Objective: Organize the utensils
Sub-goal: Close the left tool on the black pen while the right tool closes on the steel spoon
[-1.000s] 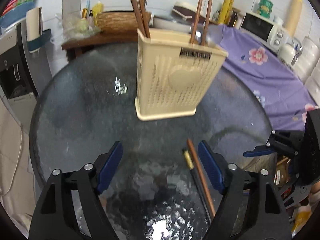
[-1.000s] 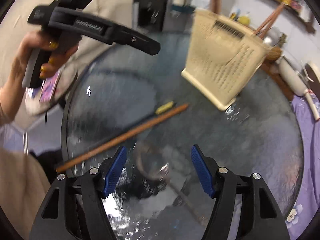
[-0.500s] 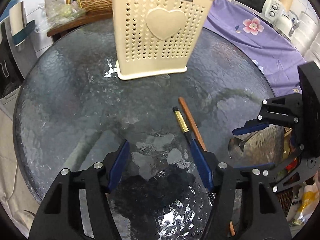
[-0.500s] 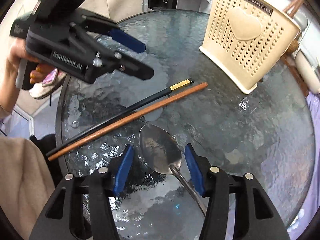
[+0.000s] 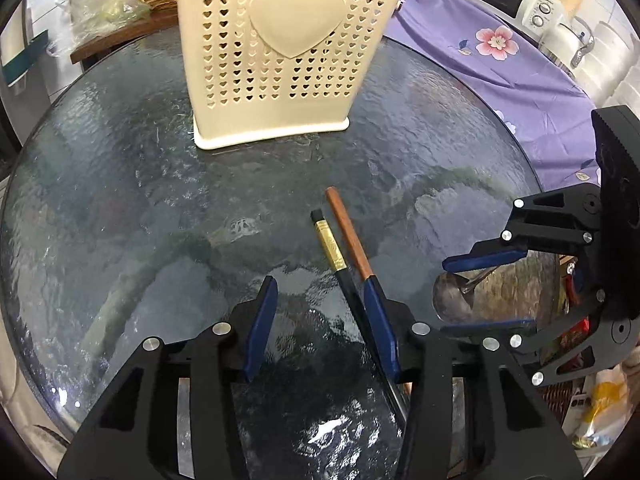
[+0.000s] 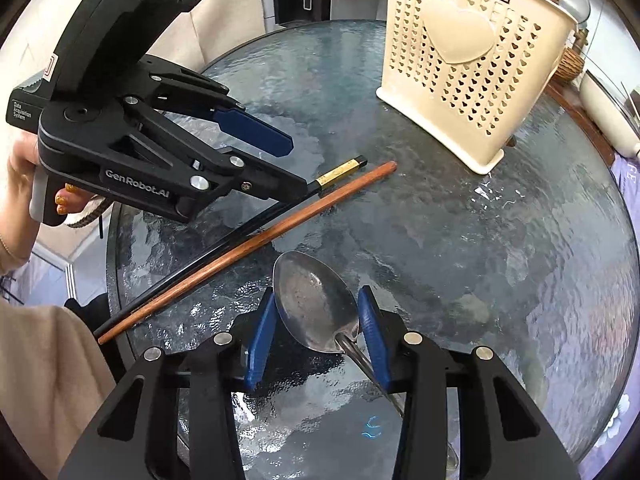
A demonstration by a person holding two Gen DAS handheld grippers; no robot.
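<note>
Between the blue pads of the right tool (image 6: 316, 314), a metal spoon (image 6: 314, 304) is lying bowl-up on the glass worktop (image 6: 460, 240), its handle running back under the right-hand pad; the jaws have just been closing and the pads are now sitting just beside the bowl's two edges, though whether they are pressing on it I cannot tell. Ahead of this tool and to its left, a black chopstick (image 6: 224, 240) with a gold band and a brown wooden chopstick (image 6: 256, 240) are lying side by side, slanting away toward a cream perforated utensil holder (image 6: 460, 64) that is standing upright at the far right with brown chopsticks poking out of its top. Over those two sticks the left tool (image 5: 320, 292) is hanging, gripped by a person's hand (image 6: 24, 184). Seen from its own camera, its jaws have also just been closing and are standing partly apart: the black chopstick (image 5: 348, 280) is running back between the pads, close to the right-hand one, while the brown one (image 5: 348, 232) is passing behind that pad, so nothing is clamped. Straight ahead of the left tool the holder (image 5: 280, 56) is standing with its heart emblem facing the tool, and to its right the other tool (image 5: 484, 292) is straddling the spoon (image 5: 452, 296).
</note>
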